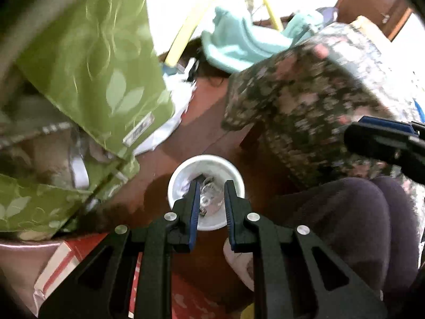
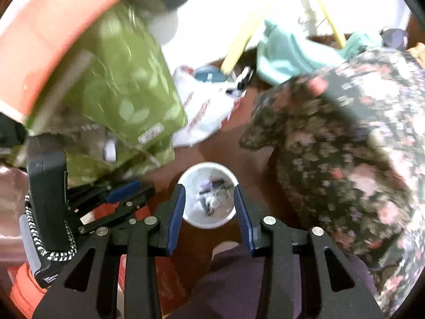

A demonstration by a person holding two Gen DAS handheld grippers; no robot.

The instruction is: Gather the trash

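Left wrist view looks down on a white cup (image 1: 206, 191) standing on a brown floor, low in the middle of the frame, with small bits of trash (image 1: 209, 199) lying inside it. The left gripper (image 1: 211, 186) hangs over the cup's mouth with its 2 fingers a narrow gap apart and nothing between them; whether the tips dip below the rim I cannot tell.

Right wrist view shows the same cup (image 2: 208, 195) at lower centre, and the right gripper (image 2: 209, 189) stands wide, 1 finger on either side of the cup and nothing held. The left gripper (image 2: 127, 191) appears at the lower left of that frame, beside a green leaf-print bag (image 2: 127, 85). A white plastic bag (image 2: 207, 106) lies further up the frame, and floral fabric (image 2: 345, 138) fills the right side. Both pictures are blurred.

My reading is that the cup serves as the collecting vessel and a drop has just been made, or the cup itself is about to be taken. Next, the wide right fingers would need to lower around the cup wall and close gently, since a thin cup will likely crush or tip.
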